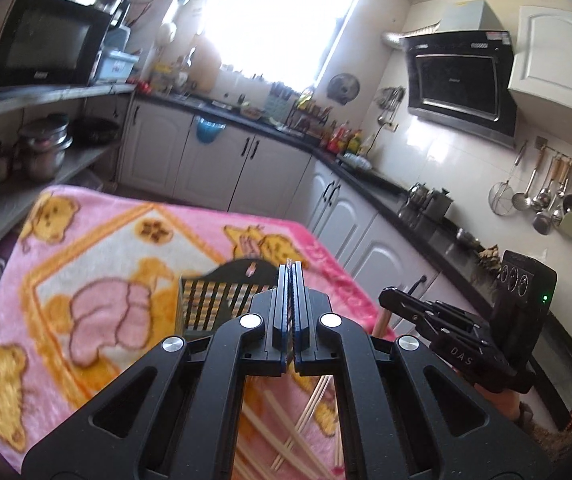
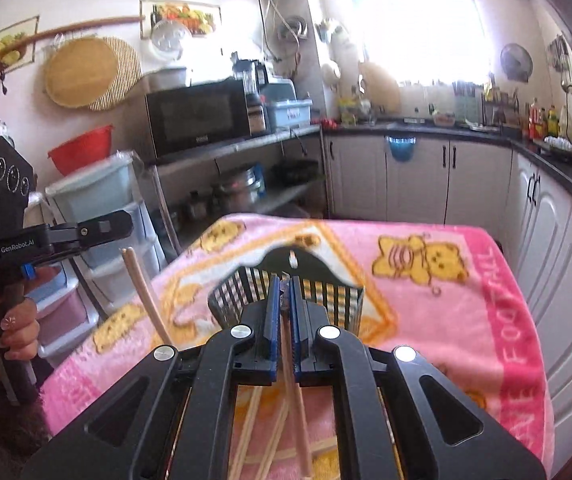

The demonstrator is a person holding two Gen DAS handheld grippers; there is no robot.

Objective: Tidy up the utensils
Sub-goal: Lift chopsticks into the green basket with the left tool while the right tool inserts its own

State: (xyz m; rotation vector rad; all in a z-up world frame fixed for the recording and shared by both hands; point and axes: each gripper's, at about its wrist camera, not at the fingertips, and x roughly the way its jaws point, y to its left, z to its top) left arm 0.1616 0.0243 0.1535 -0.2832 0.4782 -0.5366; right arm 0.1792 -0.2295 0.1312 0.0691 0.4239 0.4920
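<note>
Now each hand-held gripper carries a chopstick toward the black utensil basket [image 2: 286,292], which stands on the pink blanket-covered counter [image 2: 466,300]. The step in hand appears to be the transfer of picked-up chopsticks into that basket.

Right hand-held gripper [image 2: 284,292]: jaws nearly closed on a wooden chopstick [image 2: 298,400], which runs back from between the pads, just in front of the basket and above it.

Left hand-held gripper [image 1: 290,276]: jaws fully closed; from the right wrist view it clamps a chopstick [image 2: 141,292] that slants upward beside the basket, to its left. A person's hand [image 2: 9,328] grips its handle.

Loose chopsticks [image 1: 286,432] lie on the blanket nearer than the basket, under both tools.

The next move likely calls for tipping each stick upright over the basket's open top, then releasing; a slanted stick could catch on the rim.
</note>
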